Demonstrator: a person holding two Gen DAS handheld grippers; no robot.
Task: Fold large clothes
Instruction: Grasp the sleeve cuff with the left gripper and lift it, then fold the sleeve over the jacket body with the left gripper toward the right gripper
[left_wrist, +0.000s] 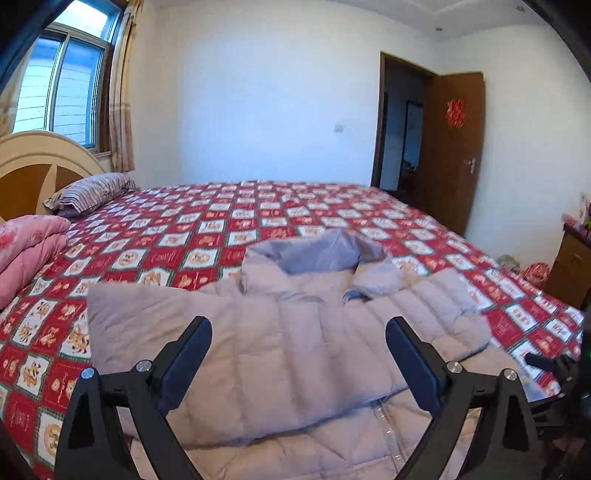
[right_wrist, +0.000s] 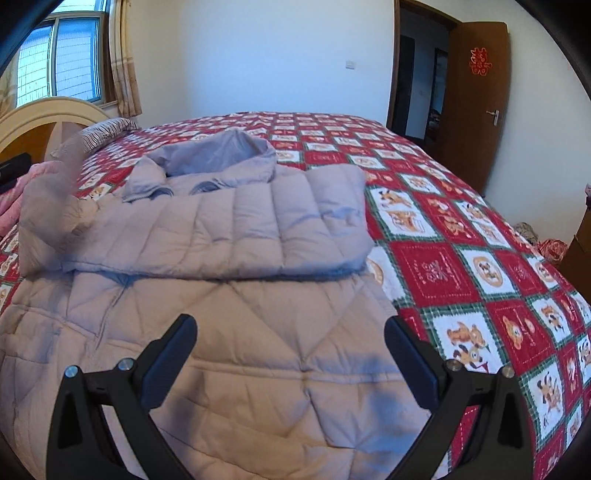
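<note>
Puffer jacket (right_wrist: 229, 236), pale lilac and quilted, lies on the near side of the red patterned bedspread (right_wrist: 461, 229), sleeves folded across. Left gripper (left_wrist: 299, 347) and right gripper (right_wrist: 290, 349) hover above it, jaws wide, holding nothing.

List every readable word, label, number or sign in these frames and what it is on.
"囍", red paper cutout on the brown door.
Red squares of the bedspread carry an emblem with small lettering: too blurred to read.
Jacket: no label shows.
</note>
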